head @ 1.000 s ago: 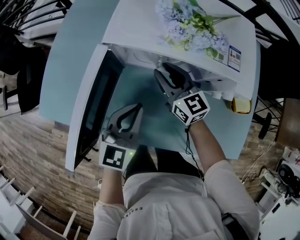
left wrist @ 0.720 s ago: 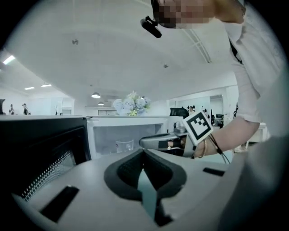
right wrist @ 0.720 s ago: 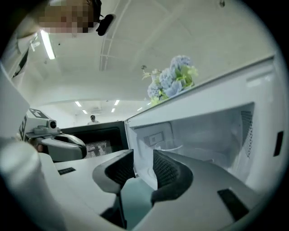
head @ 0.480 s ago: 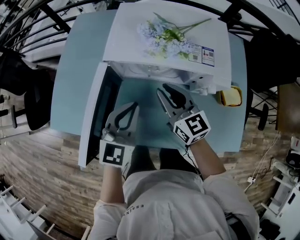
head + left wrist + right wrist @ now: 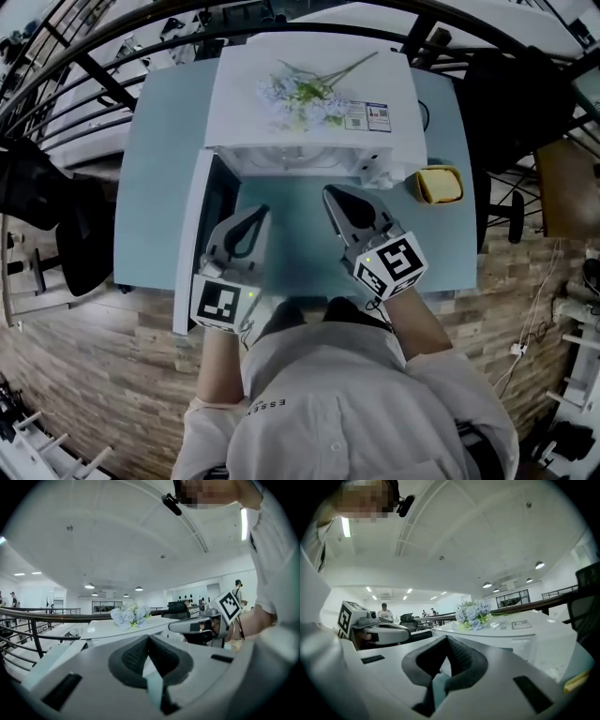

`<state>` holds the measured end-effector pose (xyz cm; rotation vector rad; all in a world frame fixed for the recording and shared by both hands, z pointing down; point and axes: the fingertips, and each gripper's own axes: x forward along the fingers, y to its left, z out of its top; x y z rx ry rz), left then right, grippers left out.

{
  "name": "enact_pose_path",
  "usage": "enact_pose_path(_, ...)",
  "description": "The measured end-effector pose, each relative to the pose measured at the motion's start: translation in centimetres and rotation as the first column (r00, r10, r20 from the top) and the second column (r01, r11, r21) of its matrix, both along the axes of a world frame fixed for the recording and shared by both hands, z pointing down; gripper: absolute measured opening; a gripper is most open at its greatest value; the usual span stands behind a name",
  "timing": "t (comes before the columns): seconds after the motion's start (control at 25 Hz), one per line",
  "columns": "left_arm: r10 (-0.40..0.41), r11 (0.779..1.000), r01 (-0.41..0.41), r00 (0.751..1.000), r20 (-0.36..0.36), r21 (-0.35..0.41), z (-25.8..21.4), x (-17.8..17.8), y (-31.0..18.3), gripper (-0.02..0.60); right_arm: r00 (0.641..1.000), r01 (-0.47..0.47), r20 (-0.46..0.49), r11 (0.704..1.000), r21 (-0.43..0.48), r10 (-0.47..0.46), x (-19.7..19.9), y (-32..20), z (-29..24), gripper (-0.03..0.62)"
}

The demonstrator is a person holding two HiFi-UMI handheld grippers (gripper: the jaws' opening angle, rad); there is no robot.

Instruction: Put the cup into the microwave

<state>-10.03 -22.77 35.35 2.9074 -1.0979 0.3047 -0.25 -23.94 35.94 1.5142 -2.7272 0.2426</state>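
Both grippers are clenched on nothing. The left gripper [image 5: 258,214] and the right gripper [image 5: 333,195] hang side by side over the table [image 5: 159,150], just in front of the microwave [image 5: 239,112], each with its jaws pressed together and no object between them.

The cup shows in no view. It is probably inside the microwave, whose roof hides the inside from above, but that is only a guess. A yellow thing [image 5: 439,185] sits on the table just right of the microwave, and what it is cannot be told.

The door [image 5: 192,239] stands open, swung out to the left past the table edge. The risks lie in shutting it:

- If the cup stands near the front lip, the door could strike it and tip it over.
- A hard shove from closed jaws could slip off the smooth door.
- The same shove could jolt the microwave and shake the flowers [image 5: 300,92] off its top.
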Motion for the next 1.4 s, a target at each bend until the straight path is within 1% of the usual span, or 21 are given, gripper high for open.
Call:
enact_pose_path(0.08,0.011,1.0,-0.011,1.0,-0.01,0.007,-0.7,-0.1,0.1,0.0,1.0,-0.025,-0.005,0.999,0.02,0.025,0.3,0.4,-0.9,0.015)
enact_pose_path(0.24,0.034,0.999,-0.034,0.999,0.004,0.035,-1.7,-0.1,0.0,0.0,0.998,-0.059,-0.02,0.996,0.061,0.06,0.5,0.9,-2.3,0.015)
enact_pose_path(0.56,0.057,0.995,-0.058,0.998,0.01,0.078,-2.3,-0.6,-0.7,0.0,0.996,-0.076,-0.034,0.993,0.093,0.079,0.4,0.7,-3.0,0.015)
enact_pose_path(0.88,0.044,0.997,-0.044,0.999,0.006,0.06,-2.2,-0.5,-1.3,0.0,0.998,-0.064,-0.019,0.993,0.098,0.066,0.2,0.4,-3.3,0.015)
enact_pose_path(1.0,0.056,0.998,-0.055,0.998,-0.021,0.04,-2.7,-0.4,-1.0,0.0,0.998,-0.053,-0.024,0.993,0.106,0.056,0.0,0.5,-3.2,0.015)
enact_pose_path(1.24,0.047,0.997,-0.046,0.999,-0.026,0.056,-3.3,-0.6,-0.9,0.0,0.998,-0.051,-0.026,0.991,0.126,0.055,-0.2,0.6,-3.7,0.015)
enact_pose_path(1.4,0.037,0.998,-0.035,0.999,-0.027,0.052,-3.3,-0.9,-0.8,0.0,0.998,-0.043,-0.033,0.991,0.126,0.048,-0.5,0.9,-3.7,0.015)
